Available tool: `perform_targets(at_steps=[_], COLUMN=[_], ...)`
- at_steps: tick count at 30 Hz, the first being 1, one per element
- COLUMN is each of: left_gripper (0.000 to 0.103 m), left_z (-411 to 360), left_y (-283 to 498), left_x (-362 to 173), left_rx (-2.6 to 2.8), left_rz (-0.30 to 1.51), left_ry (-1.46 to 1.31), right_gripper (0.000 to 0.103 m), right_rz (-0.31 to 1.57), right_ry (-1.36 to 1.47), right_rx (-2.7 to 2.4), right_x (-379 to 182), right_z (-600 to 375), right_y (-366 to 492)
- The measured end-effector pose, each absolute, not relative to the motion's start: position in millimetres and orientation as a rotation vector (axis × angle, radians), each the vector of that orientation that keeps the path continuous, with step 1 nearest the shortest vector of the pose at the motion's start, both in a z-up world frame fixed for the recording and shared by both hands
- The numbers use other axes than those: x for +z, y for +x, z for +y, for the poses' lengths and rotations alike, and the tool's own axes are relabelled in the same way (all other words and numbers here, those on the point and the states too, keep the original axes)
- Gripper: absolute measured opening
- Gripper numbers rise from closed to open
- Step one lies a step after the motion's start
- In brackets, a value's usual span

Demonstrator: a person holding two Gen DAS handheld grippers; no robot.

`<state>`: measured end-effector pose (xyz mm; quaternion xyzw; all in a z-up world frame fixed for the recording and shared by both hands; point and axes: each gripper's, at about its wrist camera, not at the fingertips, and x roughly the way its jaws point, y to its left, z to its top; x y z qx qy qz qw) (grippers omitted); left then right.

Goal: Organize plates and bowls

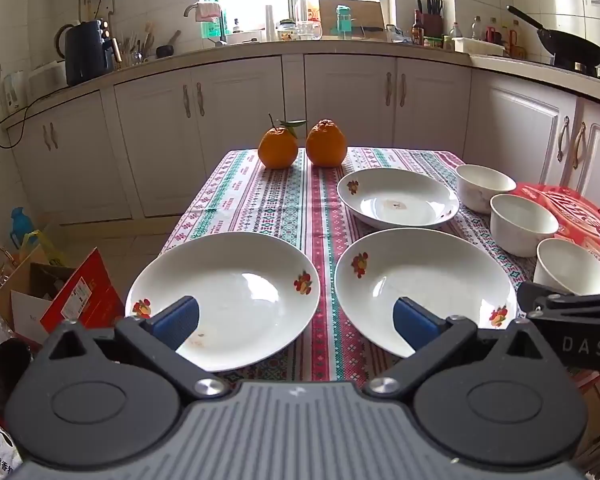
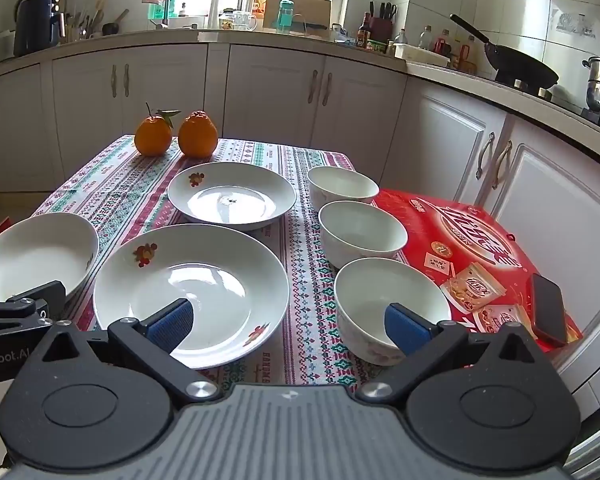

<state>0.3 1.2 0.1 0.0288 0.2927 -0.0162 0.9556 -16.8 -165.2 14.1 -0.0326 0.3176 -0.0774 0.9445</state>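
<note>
Kitchen cabinets backed a cloth-covered counter (image 1: 260, 200) on which you had three plates and three bowls laid out singly, none stacked. The near-left plate (image 1: 236, 300) and the near-right plate (image 1: 424, 280) sat side by side, the far plate (image 1: 398, 200) behind; the bowls (image 2: 362, 232) ran in a line along the right edge, beside a red box (image 2: 480, 232). Two oranges (image 1: 302, 144) stood at the far end. Your left gripper (image 1: 296, 320) and right gripper (image 2: 286, 324) both hovered with jaws spread wide, holding nothing. Sorting appeared not yet begun; your next move likely called for gripping one plate's rim to stack it.
</note>
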Motion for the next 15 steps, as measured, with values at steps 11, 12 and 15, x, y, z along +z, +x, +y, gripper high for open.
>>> perform_targets(at_steps=[11, 12, 15], left_gripper=[0.102, 0.102, 0.102], left_z=[2.5, 2.9, 2.5], left_y=[-1.7, -2.7, -2.4], left_x=[3.0, 3.6, 3.4], left_rx=[-0.027, -0.028, -0.027], left_rz=[0.581, 0.581, 0.581], left_ry=[0.071, 0.071, 0.072], right_gripper=[0.103, 0.103, 0.103], right_rz=[0.644, 0.644, 0.642], right_ry=[-0.085, -0.085, -0.085], right_rx=[-0.165, -0.165, -0.164], right_x=[18.0, 18.1, 15.8], right_z=[-160.0, -161.4, -162.7], right_y=[-18.9, -18.3, -18.4])
